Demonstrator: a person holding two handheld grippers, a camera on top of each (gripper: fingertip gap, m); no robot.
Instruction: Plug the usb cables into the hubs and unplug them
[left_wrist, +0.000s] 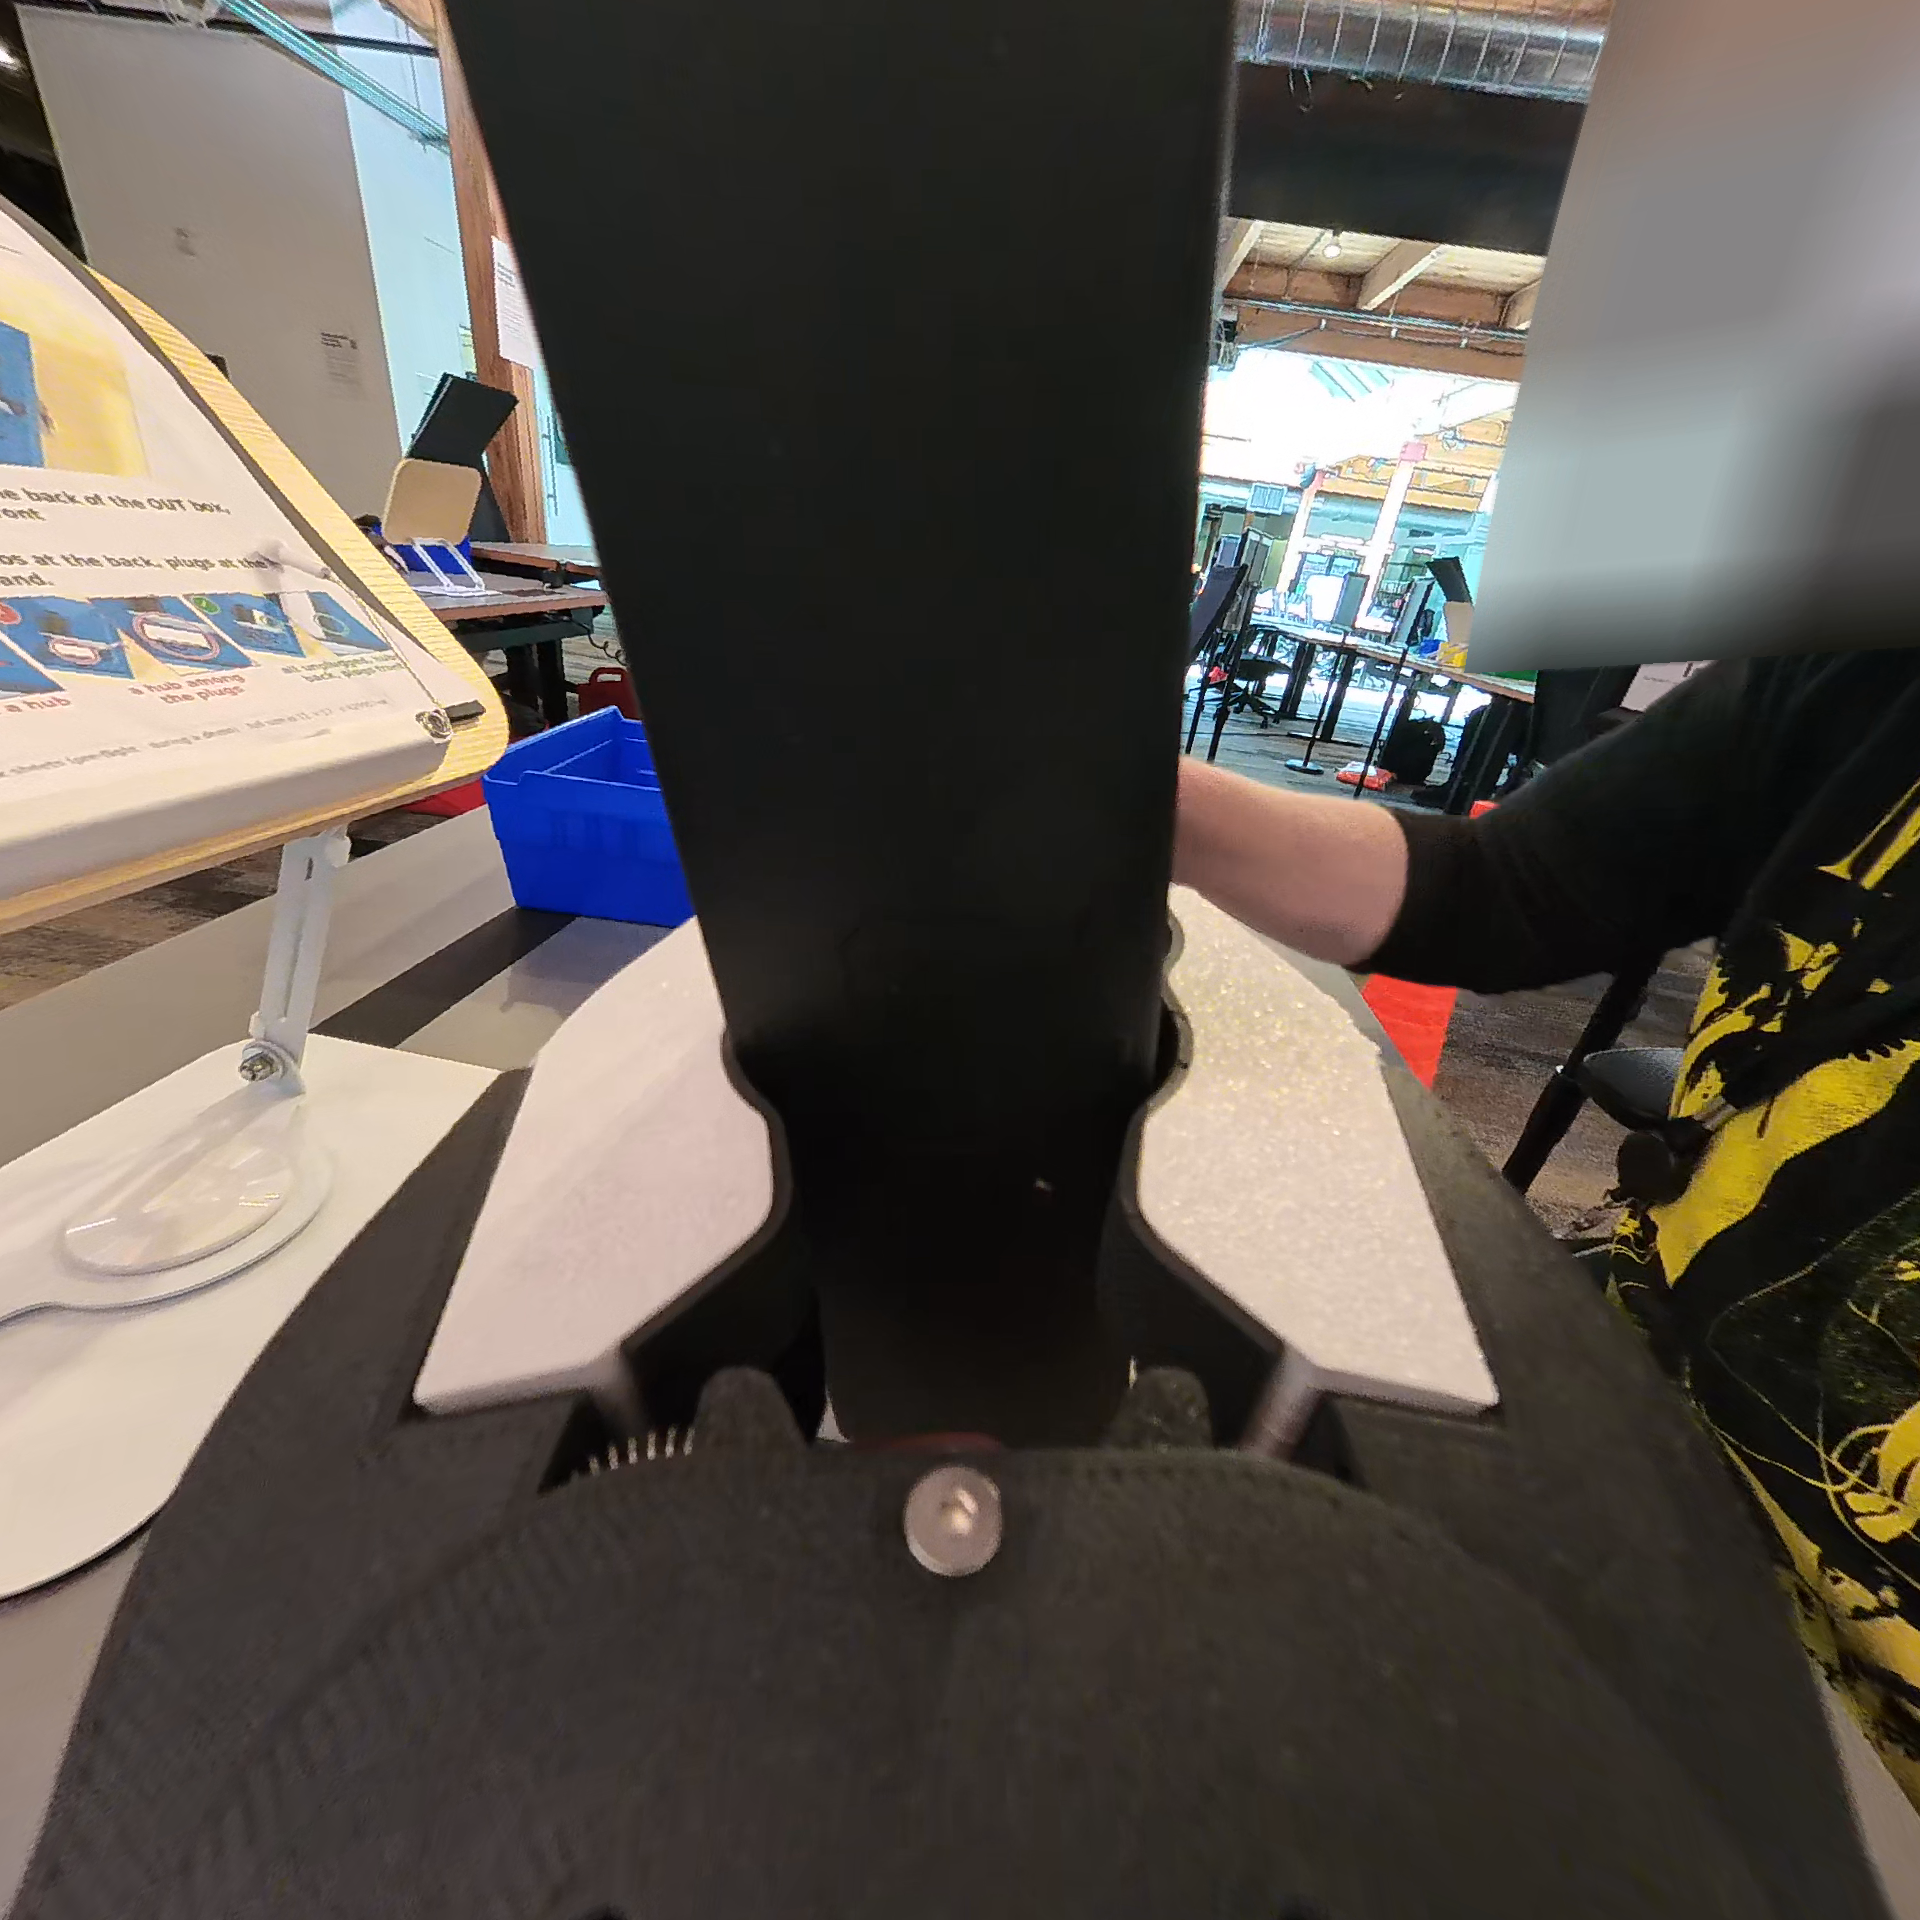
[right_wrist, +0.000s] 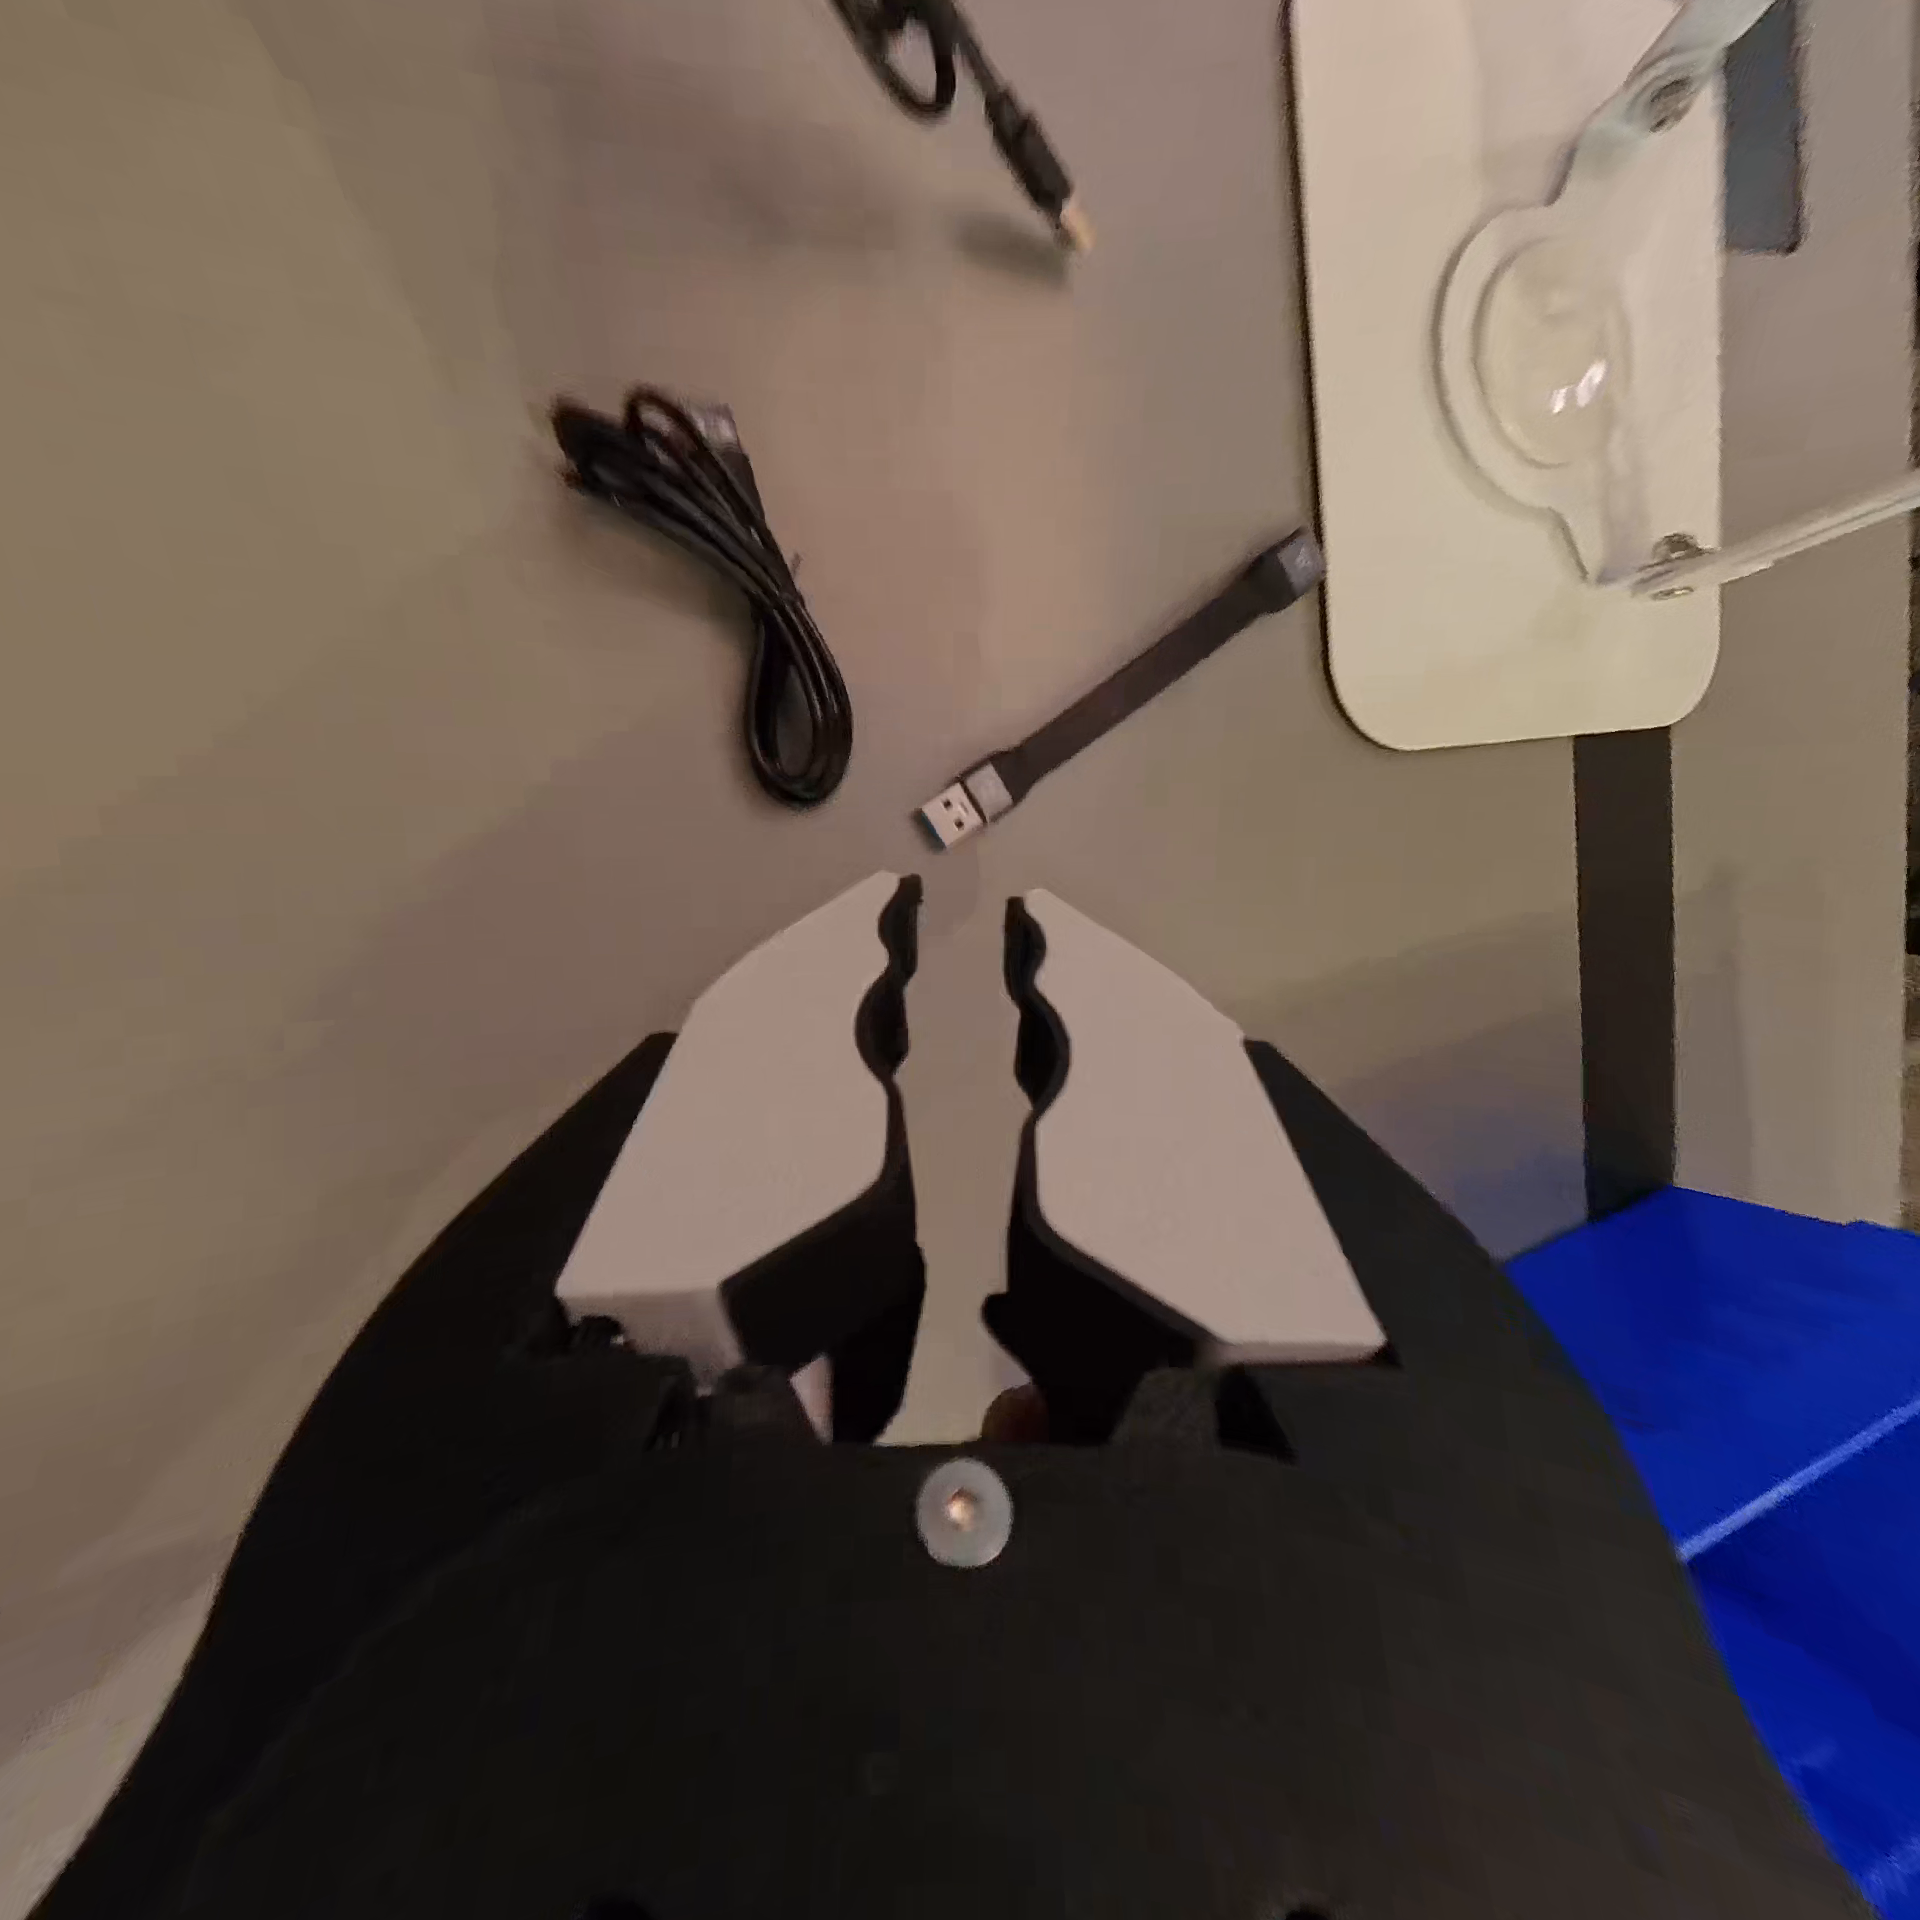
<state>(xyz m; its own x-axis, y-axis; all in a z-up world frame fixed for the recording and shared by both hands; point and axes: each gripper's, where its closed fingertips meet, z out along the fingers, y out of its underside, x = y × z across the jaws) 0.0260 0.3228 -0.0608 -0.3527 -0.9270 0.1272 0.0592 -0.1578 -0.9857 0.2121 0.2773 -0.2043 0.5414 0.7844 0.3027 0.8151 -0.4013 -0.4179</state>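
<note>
In the left wrist view my left gripper (left_wrist: 945, 935) is shut on a long black slab, the hub (left_wrist: 883, 520), which stands up between the white fingers (left_wrist: 623, 1143) and fills the middle of the view. In the right wrist view my right gripper (right_wrist: 961, 894) is open and empty, low over the grey table (right_wrist: 312, 623). Just beyond its tips lies the silver USB plug (right_wrist: 951, 821) of a short flat black cable (right_wrist: 1132, 686). A coiled black cable (right_wrist: 727, 582) lies to the left of it. Another black cable with a plug (right_wrist: 997, 114) lies farther off.
A white stand base (right_wrist: 1382, 416) touches the flat cable's far end. A blue bin (right_wrist: 1766, 1455) sits at the right; it also shows in the left wrist view (left_wrist: 582, 821). An instruction board (left_wrist: 187, 623) stands at the left. A person's arm (left_wrist: 1351, 883) reaches in behind the hub. The left gripper's tips are roughly 25 cm from the right gripper's. The silver USB plug (right_wrist: 951, 821) sits 7 cm or so from the ends of my right fingers.
</note>
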